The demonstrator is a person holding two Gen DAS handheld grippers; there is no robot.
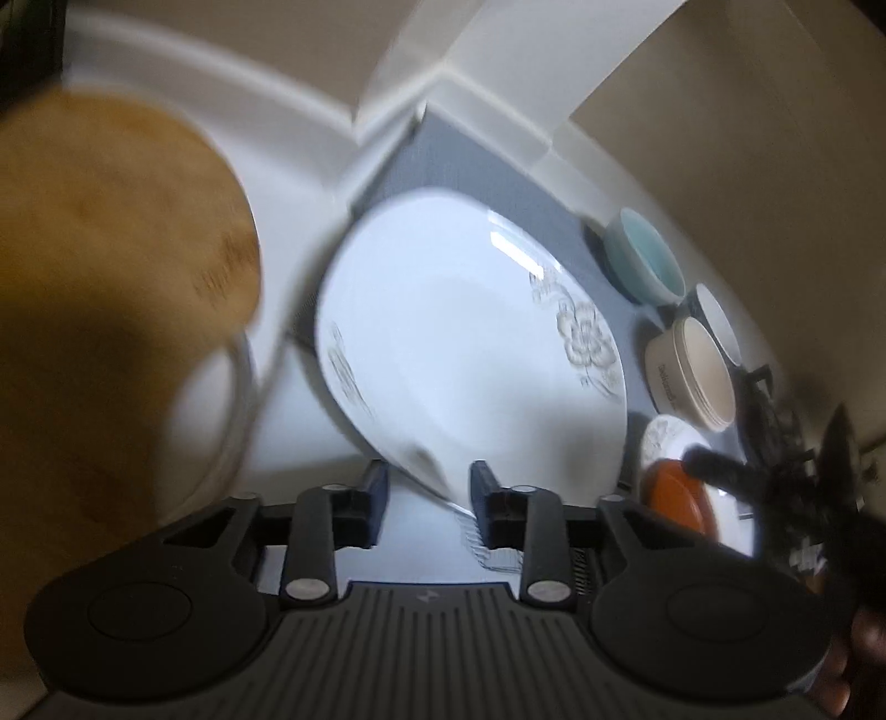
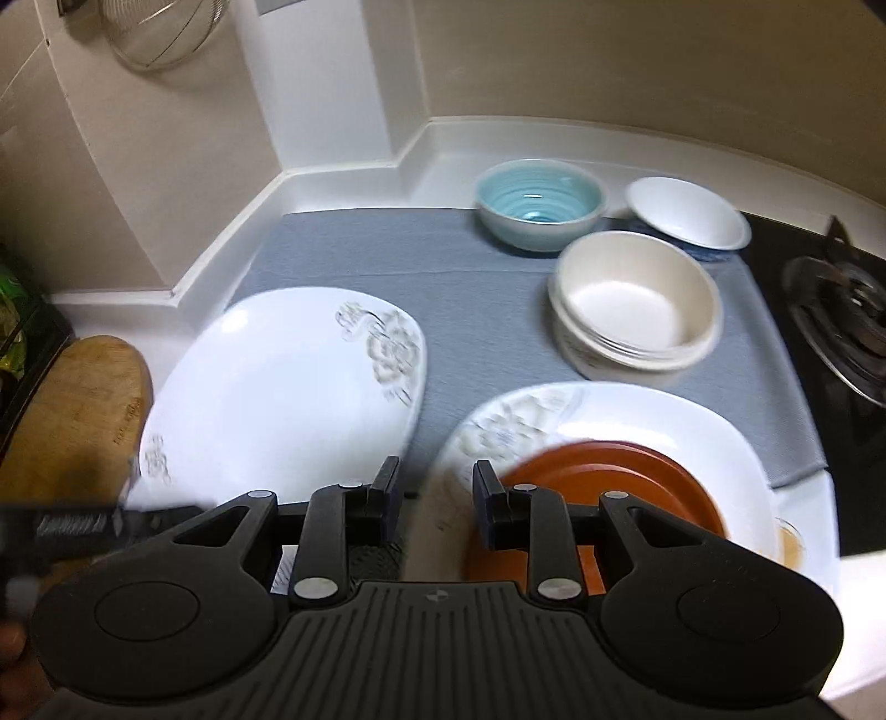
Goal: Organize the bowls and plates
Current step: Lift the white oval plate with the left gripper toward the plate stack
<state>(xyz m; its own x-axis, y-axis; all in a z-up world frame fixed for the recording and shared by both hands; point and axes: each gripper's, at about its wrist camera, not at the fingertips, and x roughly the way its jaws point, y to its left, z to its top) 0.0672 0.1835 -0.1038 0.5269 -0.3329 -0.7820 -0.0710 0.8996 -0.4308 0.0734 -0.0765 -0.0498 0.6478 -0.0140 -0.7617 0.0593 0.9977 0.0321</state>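
A white square plate with a grey flower print (image 1: 470, 338) is held tilted above the grey mat by my left gripper (image 1: 426, 498), whose fingers close on its near rim. It also shows in the right wrist view (image 2: 282, 393), with the left gripper at its lower left edge. My right gripper (image 2: 434, 504) is open and empty over the near rim of a second flowered white plate (image 2: 653, 421) that carries an orange-brown plate (image 2: 609, 487). A teal bowl (image 2: 537, 202), a white bowl (image 2: 686, 213) and stacked cream bowls (image 2: 637, 299) stand on the mat behind.
A grey mat (image 2: 470, 299) covers the white counter. A round wooden board (image 2: 72, 421) lies at the left. A gas burner (image 2: 841, 321) on a black hob is at the right. A wire strainer (image 2: 160, 33) hangs on the wall.
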